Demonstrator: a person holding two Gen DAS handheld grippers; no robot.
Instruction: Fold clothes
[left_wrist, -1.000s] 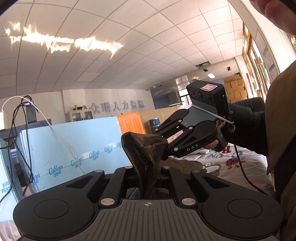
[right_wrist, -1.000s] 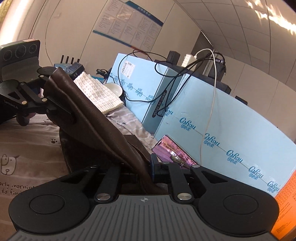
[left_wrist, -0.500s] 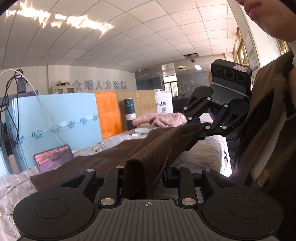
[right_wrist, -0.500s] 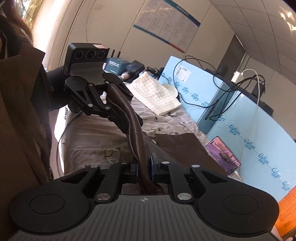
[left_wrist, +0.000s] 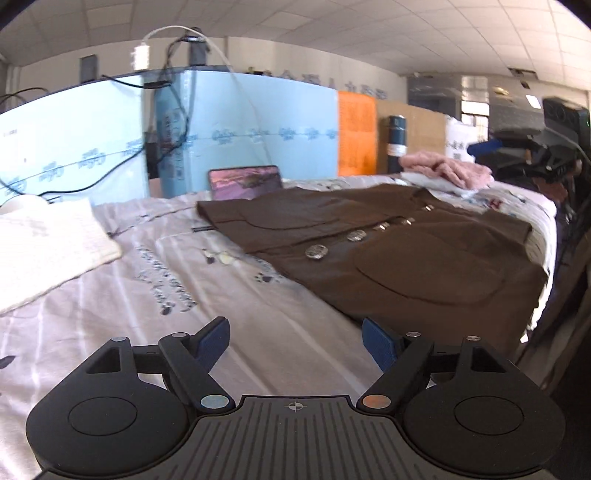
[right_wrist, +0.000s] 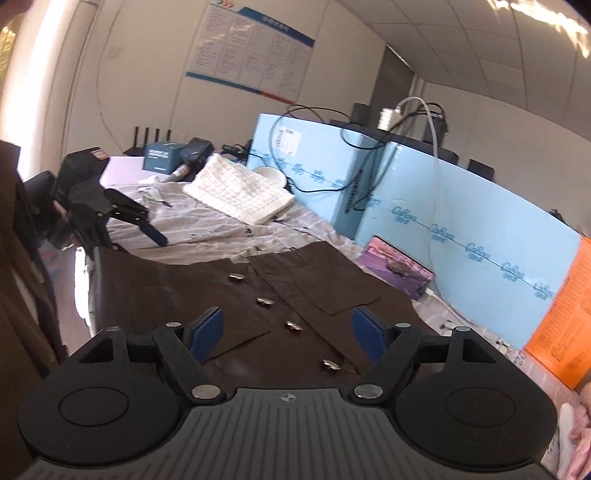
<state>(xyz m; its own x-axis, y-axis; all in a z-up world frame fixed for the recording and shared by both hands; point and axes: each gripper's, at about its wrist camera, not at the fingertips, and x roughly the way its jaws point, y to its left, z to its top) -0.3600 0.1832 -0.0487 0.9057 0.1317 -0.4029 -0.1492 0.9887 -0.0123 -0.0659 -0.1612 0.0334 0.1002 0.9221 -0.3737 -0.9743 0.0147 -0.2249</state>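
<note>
A brown buttoned garment lies spread flat on the bed, buttons up; it also shows in the right wrist view. My left gripper is open and empty, just off the garment's near edge above the sheet. My right gripper is open and empty, hovering over the garment's button row. The left gripper shows in the right wrist view at the far end of the garment, open. The right gripper shows in the left wrist view at the far right, open.
A folded white knit cloth lies left on the patterned bed sheet. A pink garment and a phone lie at the back. Blue foam boards with cables stand behind. An orange board stands to the right.
Both grippers held the brown garment up; they have laid it flat on the bed, let go and opened. Both now point down at the bed.
</note>
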